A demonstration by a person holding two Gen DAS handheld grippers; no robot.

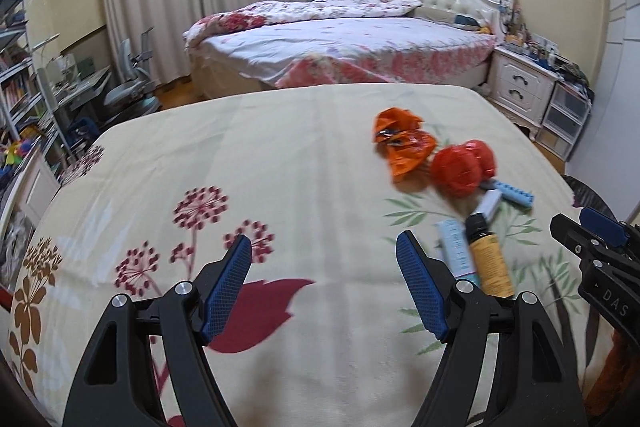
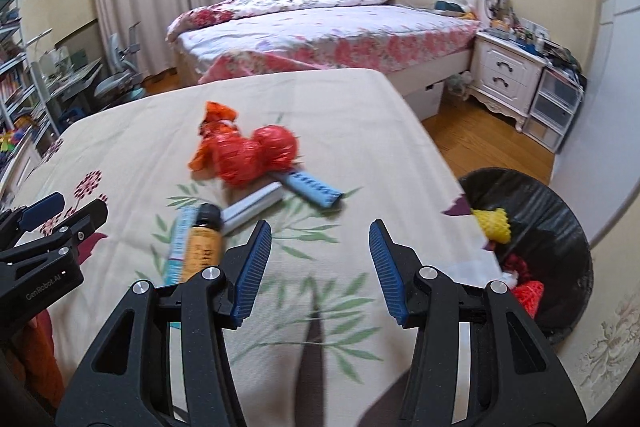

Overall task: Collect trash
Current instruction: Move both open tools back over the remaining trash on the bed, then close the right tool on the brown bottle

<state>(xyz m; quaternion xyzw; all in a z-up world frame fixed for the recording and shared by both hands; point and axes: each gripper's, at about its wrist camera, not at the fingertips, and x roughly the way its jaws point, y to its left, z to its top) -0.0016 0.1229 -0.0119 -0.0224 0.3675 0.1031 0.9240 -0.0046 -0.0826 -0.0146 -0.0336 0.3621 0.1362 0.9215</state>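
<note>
Both grippers are hanging over the cloth [image 2: 132, 147] with nothing in them, so it looks like this is the time between picks, when the next bit of trash is being chosen. The left gripper [image 1: 324, 247] is spread wide open and holding nothing. The right gripper [image 2: 320, 231] is spread wide open too, and it is empty. The trash is sitting in the middle of the cloth: an orange wrapper [image 2: 212, 131] touching a red wad [image 2: 256, 155]. Just beside them are a blue block [image 2: 312, 187], a white stick [image 2: 252, 205], a tube [image 2: 180, 243] and a yellow bottle [image 2: 202, 247], which may not be trash. The bin [image 2: 552, 211] is standing on the floor at the right edge of the cloth, and some yellow and red bits are already lying in it. The next move is probably reaching forward to the red wad, closing on it softly because it is crinkly, and carrying it right to the bin. Both grippers are pointing ahead and tipping down a little, side by side, with the right one nearer the bin.
</note>
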